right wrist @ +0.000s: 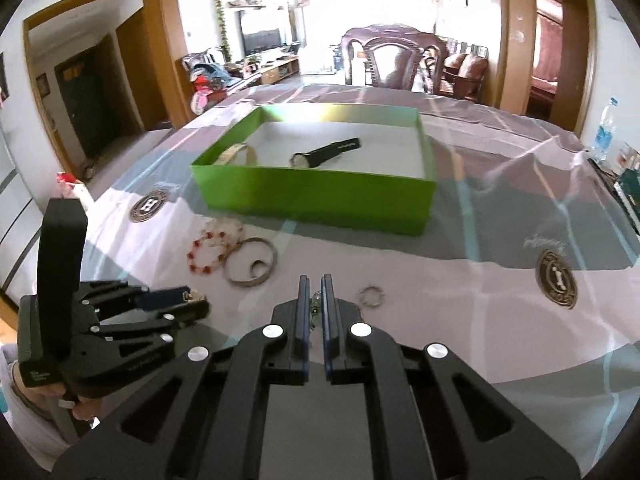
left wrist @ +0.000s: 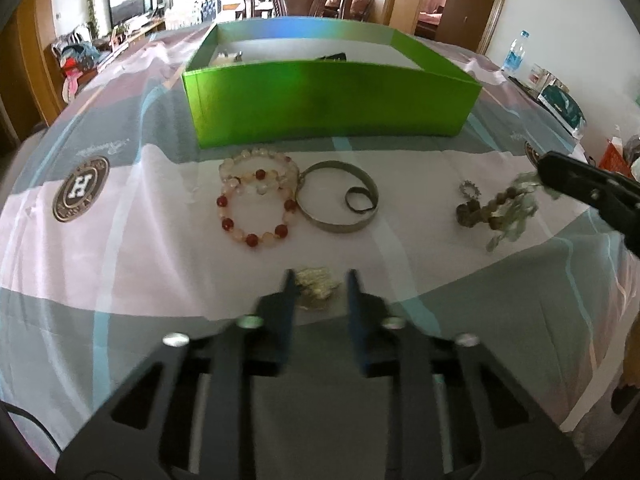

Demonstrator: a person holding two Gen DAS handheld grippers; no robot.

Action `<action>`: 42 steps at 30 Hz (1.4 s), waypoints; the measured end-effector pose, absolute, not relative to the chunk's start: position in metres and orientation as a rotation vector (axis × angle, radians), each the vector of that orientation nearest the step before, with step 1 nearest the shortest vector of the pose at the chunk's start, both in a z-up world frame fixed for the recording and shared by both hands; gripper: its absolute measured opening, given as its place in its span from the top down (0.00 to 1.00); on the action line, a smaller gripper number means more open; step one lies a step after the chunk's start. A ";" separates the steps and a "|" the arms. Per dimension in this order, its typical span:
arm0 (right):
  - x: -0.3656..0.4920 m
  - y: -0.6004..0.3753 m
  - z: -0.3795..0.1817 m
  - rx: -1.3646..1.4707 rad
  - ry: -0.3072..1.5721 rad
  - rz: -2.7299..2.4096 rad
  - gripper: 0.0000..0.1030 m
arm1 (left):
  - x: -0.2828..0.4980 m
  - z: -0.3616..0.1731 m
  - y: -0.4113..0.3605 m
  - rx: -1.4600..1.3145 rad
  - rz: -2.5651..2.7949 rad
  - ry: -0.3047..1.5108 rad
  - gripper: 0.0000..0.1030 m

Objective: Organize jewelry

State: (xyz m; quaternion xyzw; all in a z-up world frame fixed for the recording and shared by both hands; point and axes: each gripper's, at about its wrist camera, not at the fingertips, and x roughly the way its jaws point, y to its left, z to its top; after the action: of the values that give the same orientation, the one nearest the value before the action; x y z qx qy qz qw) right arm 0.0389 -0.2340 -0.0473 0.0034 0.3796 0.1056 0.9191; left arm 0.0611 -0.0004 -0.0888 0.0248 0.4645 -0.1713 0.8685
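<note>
My right gripper (right wrist: 316, 292) clamped on pale green bead strand (left wrist: 516, 204), strand dangling off cloth. Green box (right wrist: 320, 200) lies at 12 o'clock from it, long side across my path, two watches already inside. My left gripper (left wrist: 319, 280) pinches small gold piece (left wrist: 318, 286) at its tips, box also at 12 o'clock. Right sits nearer open top; red-and-white bracelets (left wrist: 256, 200) and bangle (left wrist: 340, 200) wait between.

In the left wrist view the near wall of the green box (left wrist: 328, 98) hid most of what lay inside it. The pale gold piece (left wrist: 316, 286) between the left gripper (left wrist: 320, 280) jaws was blurred past telling. The right gripper (left wrist: 576, 188) ran off the edge, the beaded strand (left wrist: 508, 208) under it smeared. In the right wrist view, the bit between the jaws was too small to name.
</note>
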 end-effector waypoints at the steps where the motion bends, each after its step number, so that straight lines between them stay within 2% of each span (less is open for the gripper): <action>1: 0.040 -0.237 -0.047 0.014 0.781 0.208 0.94 | 0.062 -0.089 -0.001 0.049 -0.359 0.973 0.79; 7: 0.033 -0.254 -0.024 0.053 0.715 0.193 0.95 | 0.056 -0.068 0.003 0.048 -0.358 0.910 0.79; 14: 0.025 -0.221 -0.003 -0.039 0.646 0.259 0.95 | 0.051 -0.060 0.000 0.049 -0.367 0.895 0.79; 17: 0.038 -0.235 -0.016 -0.044 0.699 0.178 0.95 | 0.051 -0.062 0.004 0.047 -0.360 0.902 0.79; 19: 0.048 -0.248 -0.035 -0.047 0.760 0.124 0.88 | 0.051 -0.064 0.007 0.045 -0.354 0.905 0.79; 20: 0.051 -0.252 -0.044 -0.046 0.784 0.107 0.81 | 0.051 -0.064 0.008 0.043 -0.352 0.907 0.79; 21: 0.055 -0.258 -0.056 -0.044 0.819 0.083 0.80 | 0.052 -0.066 0.009 0.041 -0.349 0.911 0.79; 26: 0.065 -0.271 -0.097 -0.019 0.917 0.077 0.79 | 0.053 -0.070 0.006 0.042 -0.351 0.923 0.79; 32: 0.080 -0.262 -0.113 -0.023 0.940 0.117 0.79 | 0.057 -0.075 0.004 0.043 -0.351 0.935 0.79; 34: 0.082 -0.258 -0.114 -0.038 0.932 0.110 0.79 | 0.058 -0.077 0.003 0.042 -0.350 0.940 0.79; 35: 0.082 -0.257 -0.114 -0.038 0.930 0.112 0.90 | 0.059 -0.078 0.004 0.042 -0.348 0.944 0.79; 36: 0.082 -0.258 -0.113 -0.034 0.931 0.120 0.91 | 0.059 -0.079 0.004 0.042 -0.347 0.946 0.79; 42: 0.070 -0.267 -0.086 0.025 0.872 0.167 0.93 | 0.061 -0.079 0.004 0.036 -0.346 0.944 0.79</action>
State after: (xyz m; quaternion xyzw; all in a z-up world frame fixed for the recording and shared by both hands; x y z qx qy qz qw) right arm 0.0701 -0.2673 -0.0862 0.0123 0.4217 0.0806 0.9031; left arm 0.0608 0.0044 -0.0786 0.0174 0.4524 -0.1657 0.8761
